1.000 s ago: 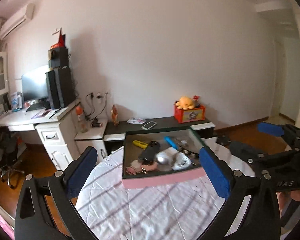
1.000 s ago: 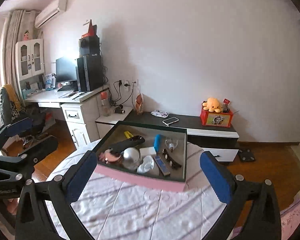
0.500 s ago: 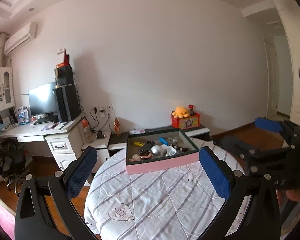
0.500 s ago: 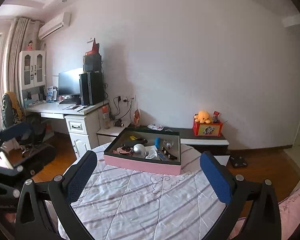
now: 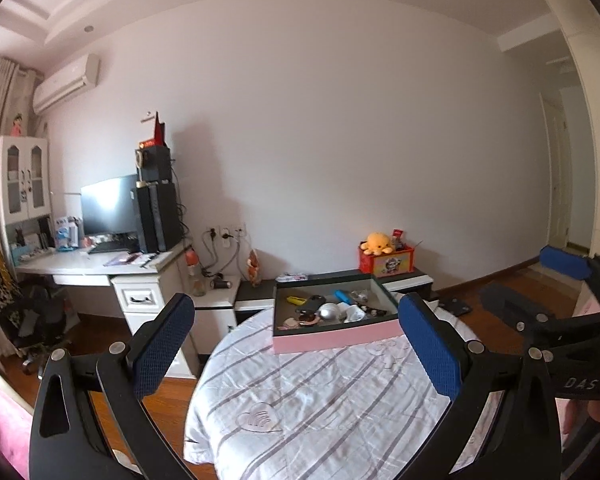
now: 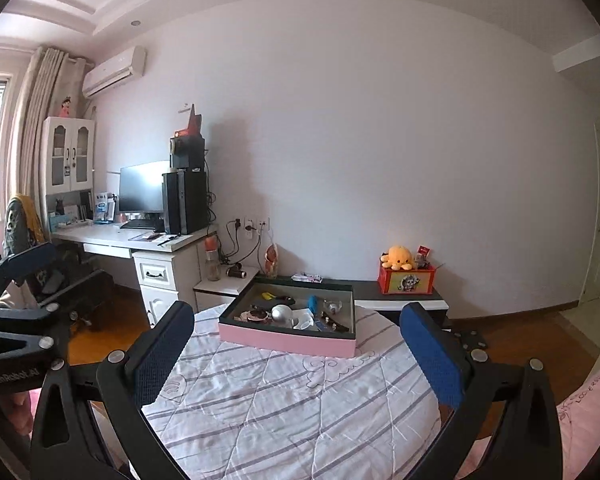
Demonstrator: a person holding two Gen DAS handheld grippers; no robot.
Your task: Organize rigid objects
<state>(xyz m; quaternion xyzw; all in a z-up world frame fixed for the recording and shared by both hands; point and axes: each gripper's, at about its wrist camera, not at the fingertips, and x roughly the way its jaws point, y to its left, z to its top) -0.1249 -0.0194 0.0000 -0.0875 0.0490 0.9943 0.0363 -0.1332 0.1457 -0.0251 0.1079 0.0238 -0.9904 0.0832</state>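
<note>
A pink box with a dark inside (image 5: 336, 339) (image 6: 288, 342) rests at the far side of a round table covered by a striped white cloth (image 5: 320, 400) (image 6: 284, 400). It holds several small items: a silver ball (image 5: 329, 312) (image 6: 281, 313), a yellow piece (image 5: 296, 301), a blue piece (image 6: 312, 303), a white piece (image 5: 354, 313). My left gripper (image 5: 300, 352) is open, well back from the box, nothing between its fingers. Equally far back, my right gripper (image 6: 296, 354) is open and empty.
A white desk with a monitor and speakers (image 5: 132, 216) (image 6: 168, 200) stands at the left. A low dark cabinet (image 6: 400, 294) behind the table carries a red box with an orange plush toy (image 5: 384, 256) (image 6: 404, 270). Wooden floor lies around the table.
Both grippers have pulled back and up from the box, which now looks smaller and farther away. More of the table and room shows. Both stay open.
</note>
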